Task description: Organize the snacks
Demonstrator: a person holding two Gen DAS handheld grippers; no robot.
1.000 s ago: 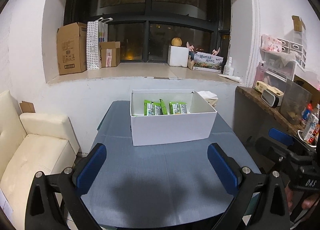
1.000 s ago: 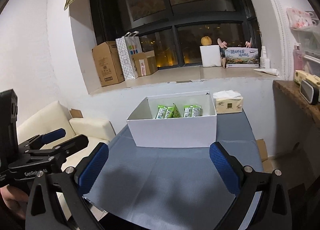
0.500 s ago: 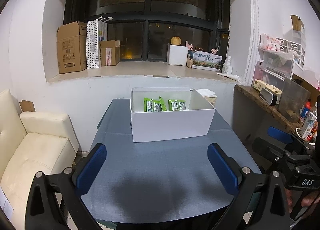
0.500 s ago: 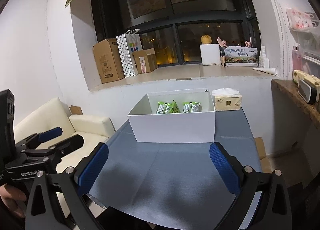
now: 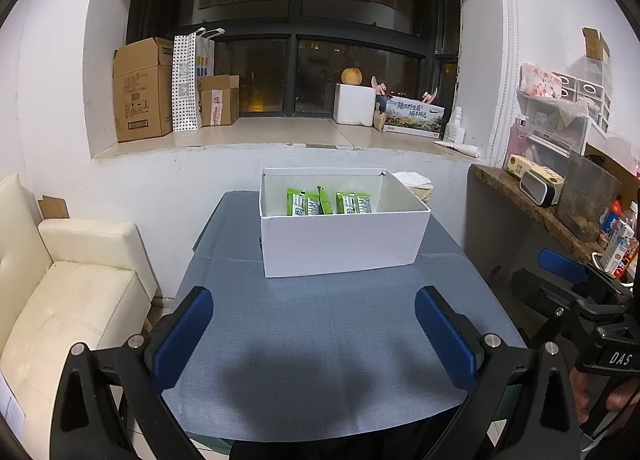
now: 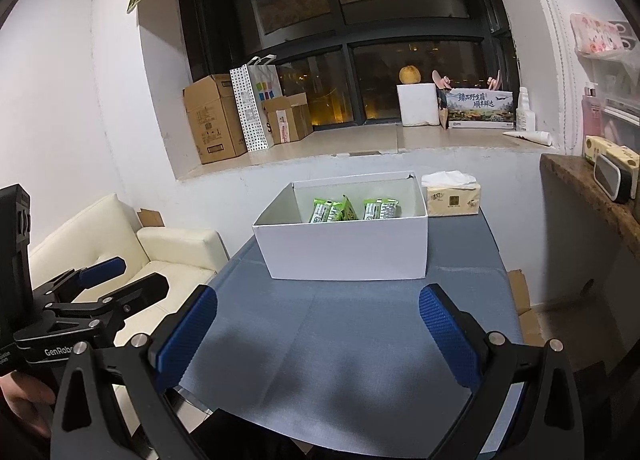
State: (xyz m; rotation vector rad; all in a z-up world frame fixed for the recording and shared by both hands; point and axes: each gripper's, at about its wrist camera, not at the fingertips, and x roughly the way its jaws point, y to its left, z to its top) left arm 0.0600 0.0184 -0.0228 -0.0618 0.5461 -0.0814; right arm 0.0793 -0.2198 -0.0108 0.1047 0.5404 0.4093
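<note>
Both the left gripper [image 5: 314,324] and right gripper [image 6: 318,324] hang empty, jaws spread (nothing held), so they should approach the green snack packets [image 5: 328,203] in the white box [image 5: 344,248] from above.

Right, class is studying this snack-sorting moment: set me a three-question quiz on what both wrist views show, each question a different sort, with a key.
1. True or false: the green snack packets lie inside the white box.
2. Multiple choice: what does the left gripper hold? A) a snack packet B) the tissue pack C) nothing
3. Short answer: what sits on the blue table next to the white box, on its right in the right wrist view?

Key
1. True.
2. C; its jaws stand wide apart over bare tabletop, as do those of the right gripper.
3. A tissue pack.
</note>
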